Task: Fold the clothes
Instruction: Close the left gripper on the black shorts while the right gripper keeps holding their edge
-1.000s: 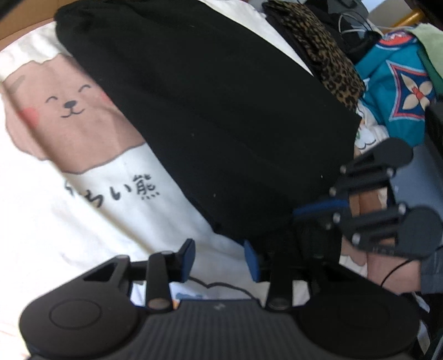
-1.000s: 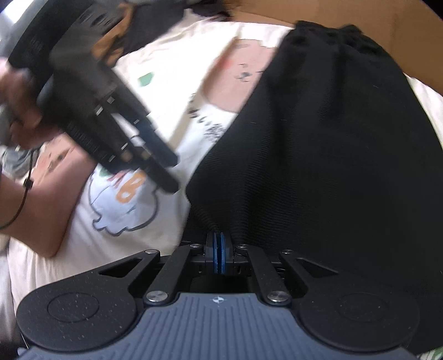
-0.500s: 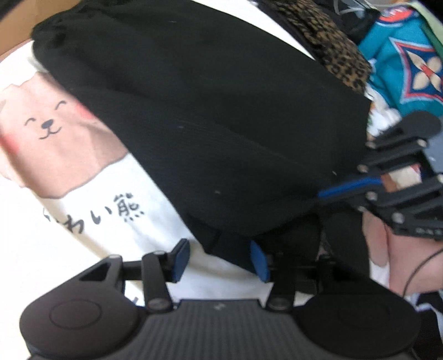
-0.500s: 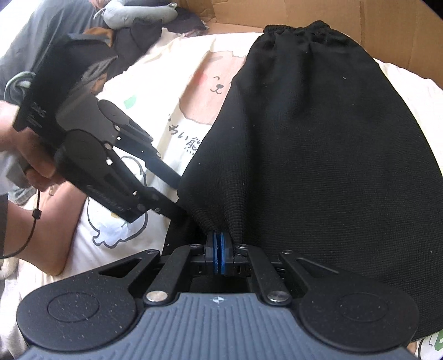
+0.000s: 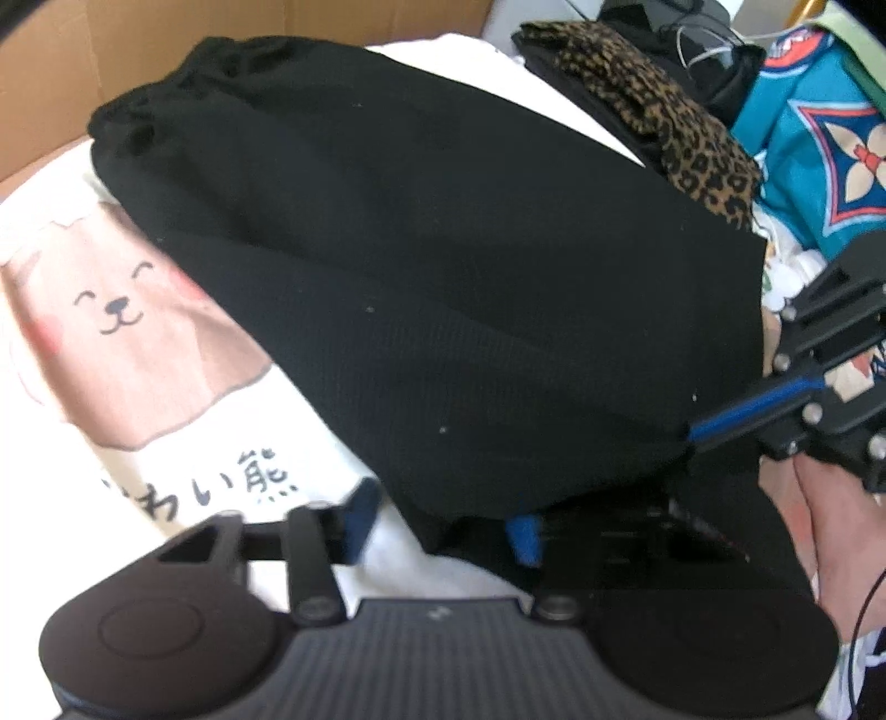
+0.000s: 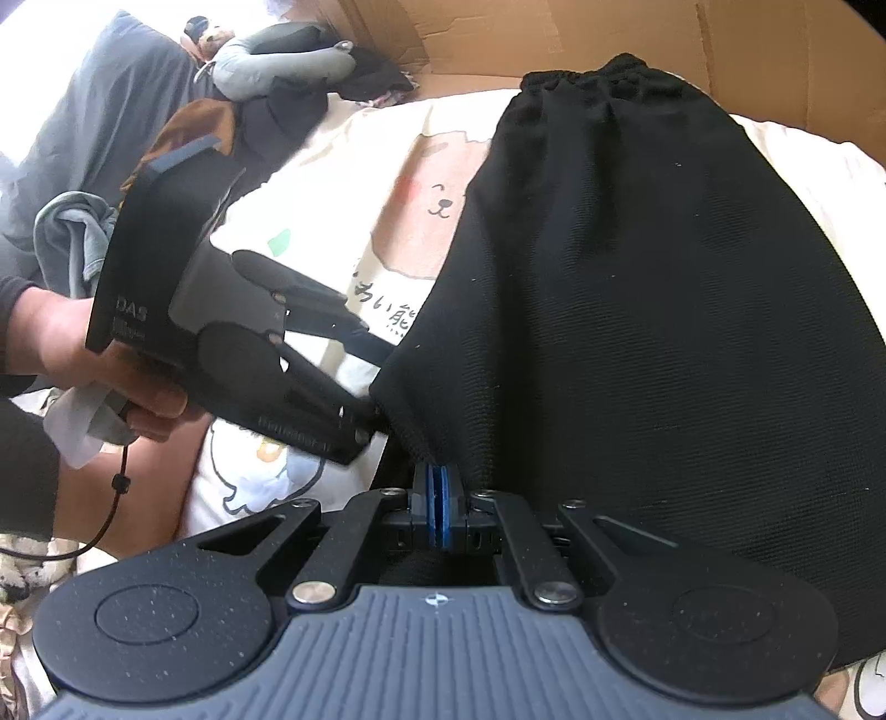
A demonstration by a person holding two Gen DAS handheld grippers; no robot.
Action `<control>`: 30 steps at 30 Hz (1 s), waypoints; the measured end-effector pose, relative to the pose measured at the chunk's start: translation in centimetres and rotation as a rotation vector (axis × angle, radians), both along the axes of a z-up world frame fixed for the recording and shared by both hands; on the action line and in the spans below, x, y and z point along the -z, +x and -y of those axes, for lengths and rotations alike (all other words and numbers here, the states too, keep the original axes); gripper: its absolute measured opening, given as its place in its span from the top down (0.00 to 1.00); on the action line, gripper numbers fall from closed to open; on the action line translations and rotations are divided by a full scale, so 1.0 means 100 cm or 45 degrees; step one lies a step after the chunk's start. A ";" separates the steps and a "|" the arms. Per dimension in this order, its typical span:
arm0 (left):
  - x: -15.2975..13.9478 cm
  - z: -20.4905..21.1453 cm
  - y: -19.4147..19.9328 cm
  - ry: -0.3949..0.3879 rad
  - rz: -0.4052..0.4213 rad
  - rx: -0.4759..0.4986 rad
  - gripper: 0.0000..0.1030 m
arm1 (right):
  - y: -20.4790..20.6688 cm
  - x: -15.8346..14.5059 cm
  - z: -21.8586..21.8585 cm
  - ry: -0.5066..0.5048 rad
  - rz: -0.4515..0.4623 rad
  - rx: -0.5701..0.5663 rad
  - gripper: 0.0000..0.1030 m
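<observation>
A black garment [image 5: 443,277] with a gathered elastic waistband lies spread on the white bear-print sheet [image 5: 138,332]. My left gripper [image 5: 443,520] is at its near hem corner and its jaws are closing. The corner lies between the blue pads; the left pad [image 5: 362,515] stands clear of the cloth. My right gripper [image 6: 437,487] is shut on the same hem a little further along, bunching the black garment [image 6: 637,304] at its pads. Each tool shows in the other's view: the right gripper [image 5: 692,435] at the right, the left gripper [image 6: 385,382] at the left.
A leopard-print cloth [image 5: 664,127] and a teal patterned cloth [image 5: 819,144] lie past the garment's right side. Cardboard [image 6: 720,50] stands behind the waistband. Grey clothes [image 6: 277,50] are piled at the far left. A person's hand [image 6: 55,332] holds the left tool.
The left gripper has come in from beside the hem, so the hem corner now lies between its pads. The right gripper stays shut on the hem and has shifted slightly.
</observation>
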State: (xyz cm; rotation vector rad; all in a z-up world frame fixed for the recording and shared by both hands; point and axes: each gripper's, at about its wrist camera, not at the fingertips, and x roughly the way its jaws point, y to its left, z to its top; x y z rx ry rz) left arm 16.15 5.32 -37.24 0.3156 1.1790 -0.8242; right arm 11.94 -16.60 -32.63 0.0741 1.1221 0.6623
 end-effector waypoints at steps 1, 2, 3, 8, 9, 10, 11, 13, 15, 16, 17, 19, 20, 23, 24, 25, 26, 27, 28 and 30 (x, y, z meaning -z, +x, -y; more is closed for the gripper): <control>-0.001 -0.004 0.001 0.001 -0.010 -0.006 0.74 | 0.000 0.000 0.000 0.004 -0.004 -0.004 1.00; -0.002 -0.009 0.003 0.010 -0.025 -0.010 0.79 | 0.000 0.000 0.000 0.008 -0.007 -0.007 1.00; -0.002 -0.013 0.004 0.020 -0.038 -0.013 0.90 | 0.000 0.000 0.000 0.012 -0.012 -0.011 1.00; -0.011 -0.037 0.007 0.047 -0.063 -0.022 0.94 | -0.001 0.004 -0.004 0.022 -0.035 -0.025 1.00; -0.012 -0.041 0.008 0.050 -0.069 -0.025 0.94 | -0.001 0.005 -0.005 0.021 -0.039 -0.030 1.00; -0.013 -0.045 0.008 0.054 -0.077 -0.027 0.94 | -0.002 0.006 -0.006 0.020 -0.044 -0.036 1.00; -0.013 -0.049 0.009 0.061 -0.081 -0.026 0.94 | -0.002 0.008 -0.007 0.017 -0.050 -0.043 1.00; -0.014 -0.055 0.009 0.076 -0.077 -0.020 0.94 | -0.003 0.011 -0.010 0.006 -0.066 -0.060 1.00; -0.014 -0.062 0.010 0.075 -0.084 -0.025 0.94 | -0.005 0.015 -0.013 -0.011 -0.083 -0.077 0.99; -0.013 -0.065 0.011 0.074 -0.090 -0.026 0.94 | -0.005 0.018 -0.013 -0.030 -0.089 -0.080 0.98; -0.013 -0.068 0.011 0.075 -0.095 -0.025 0.94 | -0.006 0.020 -0.013 -0.051 -0.092 -0.080 0.98; -0.015 -0.073 0.010 0.088 -0.093 -0.012 0.94 | -0.005 0.025 -0.011 -0.093 -0.110 -0.066 0.98; -0.016 -0.077 0.010 0.100 -0.090 -0.017 0.94 | -0.004 0.028 -0.009 -0.111 -0.121 -0.055 0.98; -0.020 -0.090 0.014 0.088 -0.116 -0.066 0.94 | -0.003 0.038 0.000 -0.157 -0.153 -0.018 0.97; -0.023 -0.094 0.015 0.081 -0.116 -0.088 0.93 | -0.004 0.041 0.004 -0.173 -0.162 -0.005 0.98; -0.025 -0.097 0.017 0.074 -0.113 -0.107 0.93 | -0.004 0.044 0.007 -0.184 -0.171 0.007 0.97; -0.027 -0.099 0.019 0.070 -0.101 -0.114 0.93 | -0.005 0.047 0.010 -0.187 -0.182 0.015 0.97; -0.029 -0.099 0.020 0.062 -0.091 -0.119 0.93 | -0.005 0.049 0.013 -0.189 -0.194 0.021 0.95; -0.031 -0.099 0.021 0.051 -0.082 -0.122 0.93 | -0.006 0.051 0.015 -0.195 -0.210 0.026 0.94; -0.033 -0.090 0.018 0.014 -0.079 -0.119 0.93 | -0.007 0.054 0.018 -0.202 -0.230 0.028 0.93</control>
